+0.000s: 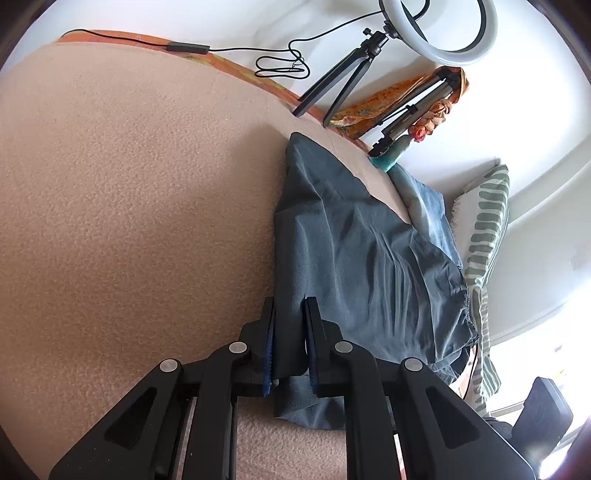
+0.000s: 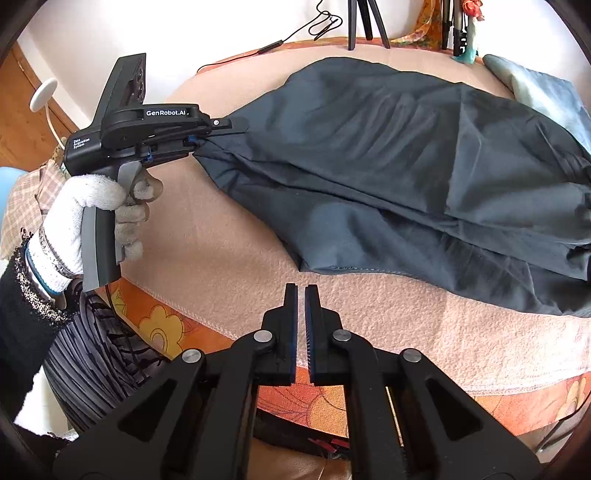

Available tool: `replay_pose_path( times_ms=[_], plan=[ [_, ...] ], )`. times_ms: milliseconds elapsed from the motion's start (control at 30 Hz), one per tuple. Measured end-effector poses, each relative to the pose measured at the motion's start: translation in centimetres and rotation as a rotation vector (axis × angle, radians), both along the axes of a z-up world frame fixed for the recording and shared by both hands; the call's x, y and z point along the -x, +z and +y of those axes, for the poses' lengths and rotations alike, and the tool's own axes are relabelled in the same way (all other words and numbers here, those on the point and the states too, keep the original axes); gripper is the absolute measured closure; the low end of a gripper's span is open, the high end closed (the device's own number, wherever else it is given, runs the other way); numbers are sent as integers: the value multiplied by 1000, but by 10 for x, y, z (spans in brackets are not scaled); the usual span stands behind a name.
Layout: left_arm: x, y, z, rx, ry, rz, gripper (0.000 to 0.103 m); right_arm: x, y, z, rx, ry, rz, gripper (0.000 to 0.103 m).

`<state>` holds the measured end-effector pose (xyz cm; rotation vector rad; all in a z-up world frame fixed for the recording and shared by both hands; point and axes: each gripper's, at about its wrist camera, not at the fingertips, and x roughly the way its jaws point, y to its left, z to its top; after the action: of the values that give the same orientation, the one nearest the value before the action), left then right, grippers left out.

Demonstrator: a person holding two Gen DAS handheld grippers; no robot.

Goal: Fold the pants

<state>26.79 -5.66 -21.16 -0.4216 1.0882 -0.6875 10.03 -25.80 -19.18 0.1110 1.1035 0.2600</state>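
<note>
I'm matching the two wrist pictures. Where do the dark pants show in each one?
Left wrist: the pants fill centre-right, a hem pinched in the left tool.
Right wrist: they spread across the upper right; the left tool grips their left tip.
Shared landmark: black tripod.

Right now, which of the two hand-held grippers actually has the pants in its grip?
The left hand-held gripper, gripped by the gloved hand, is clamped on the dark pants. The right hand-held gripper is nearly shut over bare blanket, holding nothing.
</note>
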Motion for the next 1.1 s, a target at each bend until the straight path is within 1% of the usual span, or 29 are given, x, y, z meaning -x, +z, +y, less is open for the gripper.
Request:
replay_pose_path(
  times_ms=[33, 67, 167, 233, 267, 300, 367, 400, 433, 500, 567, 633, 667, 700, 733, 767, 800, 900, 1100],
  plan=[
    [0, 0, 0, 6, 3, 6, 91, 1, -1, 0, 3, -13, 5, 81],
    [0, 0, 0, 7, 5, 9, 91, -2, -3, 0, 4, -30, 3, 70],
    [0, 0, -1, 3, 7, 16, 91, -8, -11, -1, -18, -85, 8, 69],
    [0, -1, 0, 2, 9, 24, 91, -13, -14, -1, -18, -119, -4, 69],
    [0, -2, 0, 1, 9, 28, 90, -15, -16, -1, -14, -129, -8, 79],
    [0, -2, 1, 3, 9, 31, 90, -16, -17, 0, -23, -126, -12, 98],
    [0, -3, 1, -6, 5, 26, 90, -17, -21, 6, -22, -76, 11, 100],
    [0, -4, 1, -9, 2, 26, 90, -13, -22, 10, -16, -24, 22, 101],
    [0, -5, 1, -12, 0, 31, 90, -8, -20, 14, 15, 24, 24, 101],
    [0, -7, 2, -1, 3, 46, 90, -3, -17, 18, 59, 71, 35, 101],
    [1, -7, 5, 23, 7, 54, 90, -3, -8, 11, 10, 82, 57, 101],
    [3, -5, 4, 35, 0, 37, 92, -3, 10, 4, -59, 96, 47, 100],
    [4, -3, 3, 29, -4, 24, 92, -4, 19, 4, -62, 103, 33, 94],
    [4, -2, 1, 30, -5, 18, 93, -7, 29, 3, -52, 102, 15, 80],
    [5, -1, 0, 34, -7, 10, 94, -12, 39, 1, -48, 99, -7, 70],
    [6, 1, -2, 33, -9, -1, 94, -20, 48, 0, -52, 95, -22, 52],
    [8, 5, -4, 28, -12, -18, 94, -30, 56, -3, -54, 85, -39, 48],
    [15, 16, -13, 5, -39, -81, 94, -67, 73, -4, -68, 76, -46, 48],
    [24, 25, -23, -3, -73, -131, 94, -154, 76, -7, -126, 14, 36, 48]
  ],
)
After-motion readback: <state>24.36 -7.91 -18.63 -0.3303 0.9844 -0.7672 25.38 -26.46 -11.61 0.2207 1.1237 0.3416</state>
